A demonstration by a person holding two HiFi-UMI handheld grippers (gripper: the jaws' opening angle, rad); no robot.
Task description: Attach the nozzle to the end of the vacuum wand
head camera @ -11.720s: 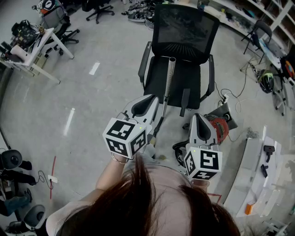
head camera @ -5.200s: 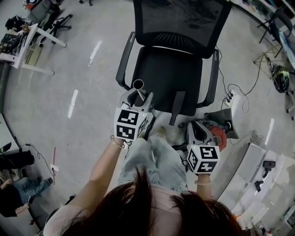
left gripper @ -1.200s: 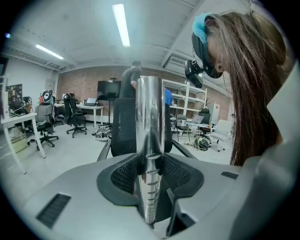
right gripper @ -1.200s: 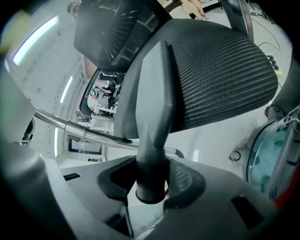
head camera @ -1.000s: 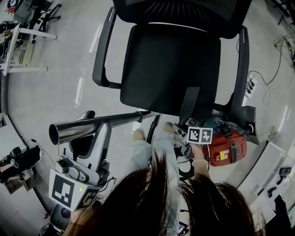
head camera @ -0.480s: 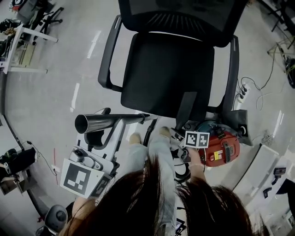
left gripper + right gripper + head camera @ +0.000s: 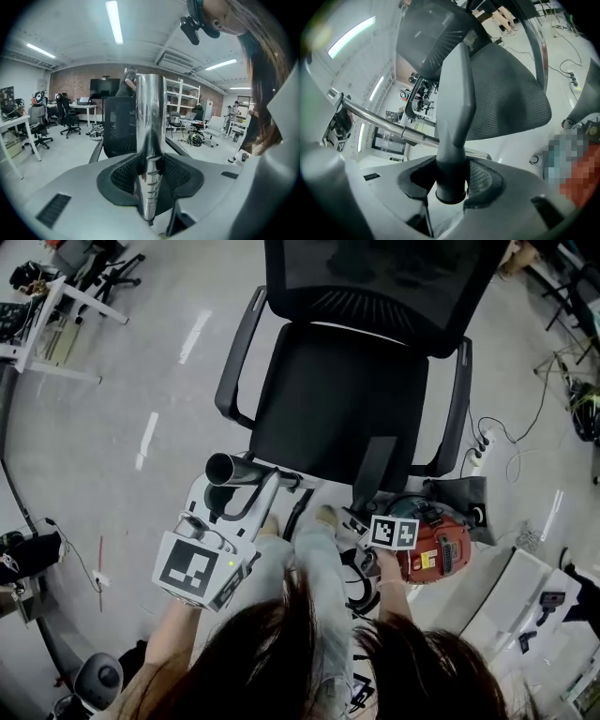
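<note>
The left gripper point(image 7: 241, 502) is clamping the chrome vacuum wand point(image 7: 246, 468). In the left gripper view its jaws are closing on the tube's ribbed lower stretch, and the wand point(image 7: 151, 122) is rising straight out of the left gripper point(image 7: 150, 174).

The right gripper point(image 7: 377, 517), lower down and to the person's right, is gripping the grey crevice nozzle point(image 7: 378, 465). In the right gripper view the nozzle's point(image 7: 457, 108) round collar is sitting between the jaws of the right gripper point(image 7: 451, 182), and its flattened tip is slanting up across the front of the seat.

The two parts are well apart. The wand's open mouth is tilting up toward the person on the left, while the wand point(image 7: 370, 117) is running crosswise behind the nozzle. The two long axes are crossing rather than lining up. I'd say the collar has to be swung round to face that mouth before the pieces can meet, and the right gripper is the one better placed to do it.

All this is going on over a pale grey polished floor point(image 7: 112, 409). A black mesh office chair point(image 7: 337, 399) is standing ahead, and a red canister vacuum point(image 7: 436, 551) is sitting by the person's right foot.
</note>
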